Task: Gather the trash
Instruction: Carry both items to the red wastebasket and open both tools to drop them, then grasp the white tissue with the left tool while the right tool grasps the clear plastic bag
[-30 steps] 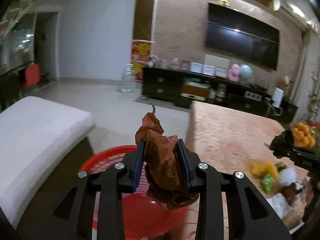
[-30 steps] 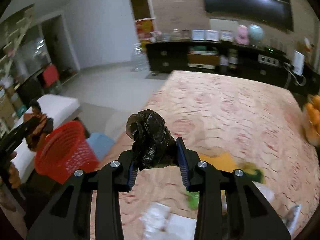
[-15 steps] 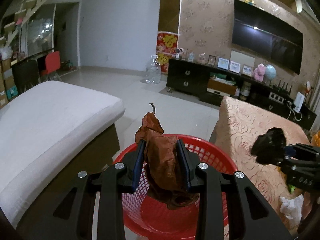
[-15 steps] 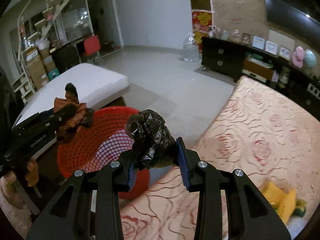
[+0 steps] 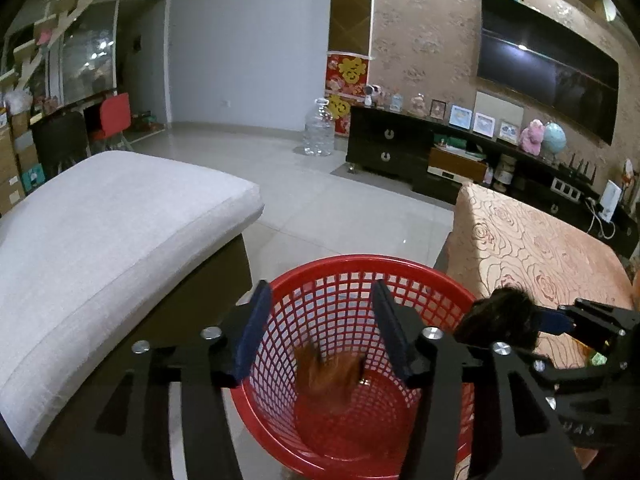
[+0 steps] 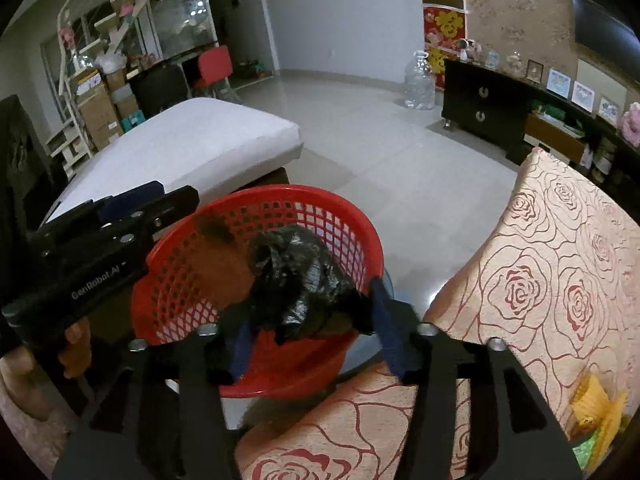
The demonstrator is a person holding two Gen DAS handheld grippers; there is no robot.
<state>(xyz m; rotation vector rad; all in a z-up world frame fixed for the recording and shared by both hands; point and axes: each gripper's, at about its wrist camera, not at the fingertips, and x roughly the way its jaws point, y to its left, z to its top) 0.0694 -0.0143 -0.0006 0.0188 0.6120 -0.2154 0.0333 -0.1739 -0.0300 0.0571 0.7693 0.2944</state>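
While both tongs hang over it, the scene reads like this:
Red basket: on the floor between the white cushioned seat and the rose-patterned table.
Left gripper: jaws just opened, nothing between them.
Right gripper: jaws just opened, black bag loose between the pads, above the basket.
Brown wrapper: blurred, inside the basket.
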